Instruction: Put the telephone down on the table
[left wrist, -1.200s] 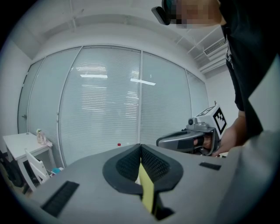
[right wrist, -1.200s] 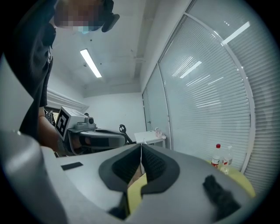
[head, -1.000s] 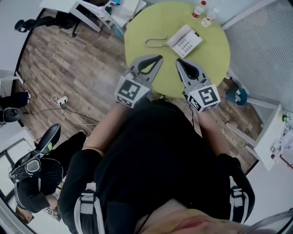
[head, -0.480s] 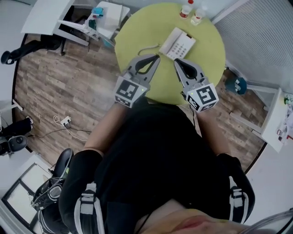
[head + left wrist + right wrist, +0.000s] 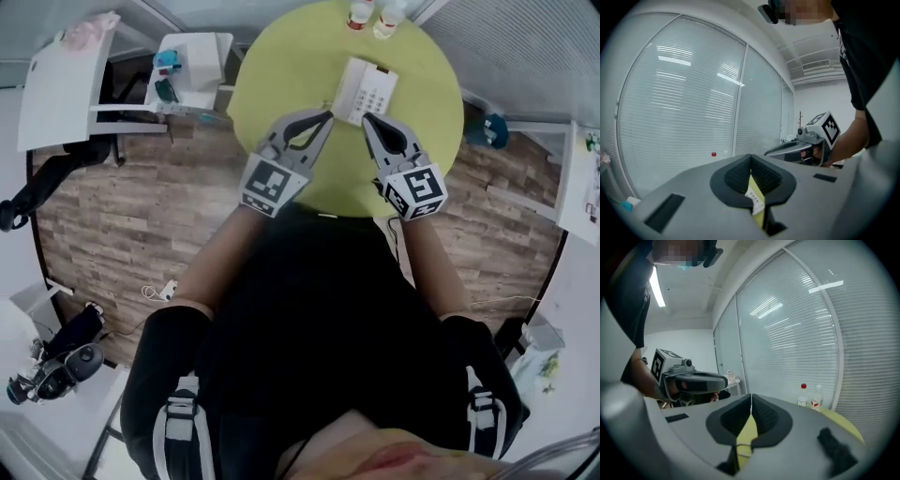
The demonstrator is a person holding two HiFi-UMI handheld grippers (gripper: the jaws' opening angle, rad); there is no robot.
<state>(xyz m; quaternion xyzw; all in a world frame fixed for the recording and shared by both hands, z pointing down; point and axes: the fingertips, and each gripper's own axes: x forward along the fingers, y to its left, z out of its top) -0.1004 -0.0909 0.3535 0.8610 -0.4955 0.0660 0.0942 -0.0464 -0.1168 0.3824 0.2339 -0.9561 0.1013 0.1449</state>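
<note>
- The telephone is white and lies flat on the round yellow-green table, keypad up, past the table's middle. The print on its keys is too small to read.
- The left gripper and the right gripper hang over the table's near half. Their tips are just beside the telephone's near edge. Each has its jaws pressed together with nothing held.
- The marker cubes on the grippers bear black-and-white square patterns.
- A red-capped bottle and a white-capped bottle stand side by side at the table's far rim. Their labels cannot be read.
- Around the table are a wood-plank floor, white desks and glass walls with horizontal blinds.
</note>
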